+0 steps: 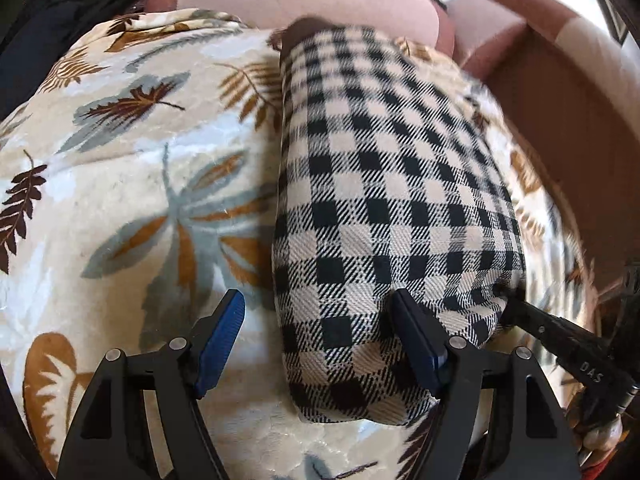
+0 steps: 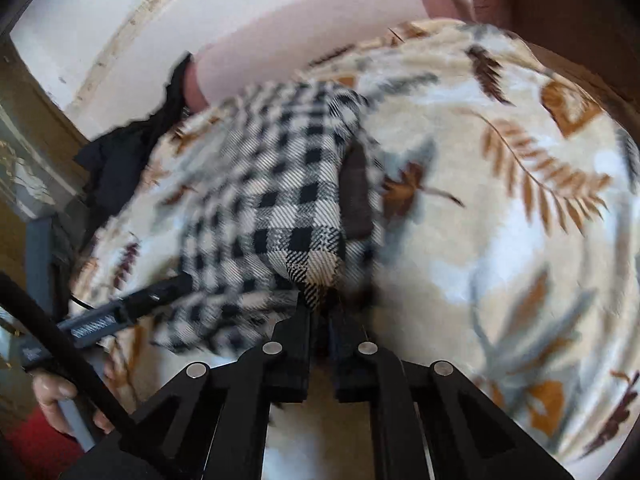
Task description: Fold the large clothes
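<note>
the right wrist view is smeared with blur, so fabric edges there are hard to trace, and both views cut off the leaf-print blanket [image 1: 132, 184] at their rims. left of the checked garment [image 1: 384, 208], past the blanket's far corner, a dark cloth [image 1: 36, 40] is mostly out of frame. the left gripper [image 1: 320, 344] stands with its jaws wide apart, one blue pad [image 1: 222, 340] over bare blanket left of the garment, the other resting on the garment's near end without pinching it. the garment lies folded into a long strip on the blanket, a brown lining [image 2: 356, 200] showing along one edge. beyond it sits a pink cushion [image 1: 304, 4]. at the garment's right near corner the right gripper [image 2: 320, 312] is clamped on a fold of the checked cloth. a hand [image 2: 60, 400] shows at the edge, partly hidden by the handle it grips.
</note>
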A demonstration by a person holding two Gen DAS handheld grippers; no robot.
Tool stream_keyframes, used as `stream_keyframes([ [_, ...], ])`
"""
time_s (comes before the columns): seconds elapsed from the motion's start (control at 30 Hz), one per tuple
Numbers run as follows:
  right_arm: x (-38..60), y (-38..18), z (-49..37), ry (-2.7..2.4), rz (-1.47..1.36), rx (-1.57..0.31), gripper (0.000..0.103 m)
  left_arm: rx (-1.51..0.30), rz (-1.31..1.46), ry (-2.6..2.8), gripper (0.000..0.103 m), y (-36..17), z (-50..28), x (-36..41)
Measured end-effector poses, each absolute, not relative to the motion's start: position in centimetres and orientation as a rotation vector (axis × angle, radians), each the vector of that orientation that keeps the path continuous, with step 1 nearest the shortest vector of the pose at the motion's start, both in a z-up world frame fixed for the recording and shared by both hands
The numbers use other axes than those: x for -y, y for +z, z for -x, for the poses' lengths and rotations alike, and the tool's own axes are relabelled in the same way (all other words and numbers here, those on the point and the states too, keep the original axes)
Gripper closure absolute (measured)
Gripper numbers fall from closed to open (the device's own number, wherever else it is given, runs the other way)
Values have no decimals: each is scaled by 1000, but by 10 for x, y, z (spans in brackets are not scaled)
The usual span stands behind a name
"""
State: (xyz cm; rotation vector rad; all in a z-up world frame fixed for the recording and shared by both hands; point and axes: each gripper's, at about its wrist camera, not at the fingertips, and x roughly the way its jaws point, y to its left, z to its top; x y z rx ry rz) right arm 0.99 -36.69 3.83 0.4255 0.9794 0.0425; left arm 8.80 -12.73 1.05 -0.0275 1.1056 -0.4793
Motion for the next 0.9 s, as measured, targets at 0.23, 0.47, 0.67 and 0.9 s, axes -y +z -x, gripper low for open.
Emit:
stream_keyframes([
  [0.23,374,25,-14,34,-447,-1026,94,-1154,22,-475,26,9,-89,126],
  [0.47,406,64,7,-13,-516,-808,61,-1068,143,-568,27,36,-91,94],
  [0.67,431,64,-54,23,-617,-763,26,-1066,245,-624,26,29,-141,97],
  [0.9,431,11,-134,157,-708,-908,26,-1150,323,-766,19,2,-191,128],
])
